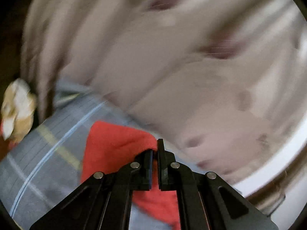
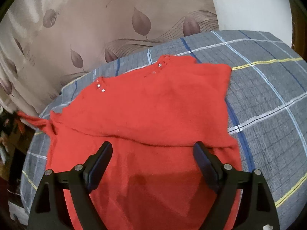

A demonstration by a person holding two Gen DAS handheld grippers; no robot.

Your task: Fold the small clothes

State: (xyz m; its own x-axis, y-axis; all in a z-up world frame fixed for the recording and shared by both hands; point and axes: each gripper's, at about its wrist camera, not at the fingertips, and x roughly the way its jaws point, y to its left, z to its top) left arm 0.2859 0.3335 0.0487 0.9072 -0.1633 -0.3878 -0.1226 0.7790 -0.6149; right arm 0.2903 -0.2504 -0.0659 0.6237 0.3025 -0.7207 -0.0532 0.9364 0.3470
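**A:** Start with the left wrist view. What is there?

**B:** The picture is heavily smeared, so much of it is hard to read. The left claw [image 1: 155,153] is pressed together on an edge of the red knitted top [image 1: 115,143], and the cloth bunches right at the fingertips. Below it lies the grey checked bedsheet [image 1: 48,153], and a beige curtain [image 1: 153,57] with leaf prints fills the rest.

**B:** The pinch looks shallow to me, only a thin edge between the fingers. In my judgement a quick swing could pull the knit free, or drag the whole top across the bed instead of folding it.

**A:** And the right wrist view?

**B:** Sharp here. The right claw [image 2: 152,164] stands wide apart, holding nothing, above the near part of the red top [image 2: 153,105]. The top lies spread on the checked bedsheet [image 2: 268,105], with one layer already turned over in a crease across the middle and small shiny beads [image 2: 100,87] near the far edge. A red string [image 2: 32,119] trails off the left side toward the edge of the bed.

**A:** The risks there?

**B:** With only one side gripped, the fold may come out crooked. The beads could snag the knit, and the loose string might catch or hang out of the finished fold.
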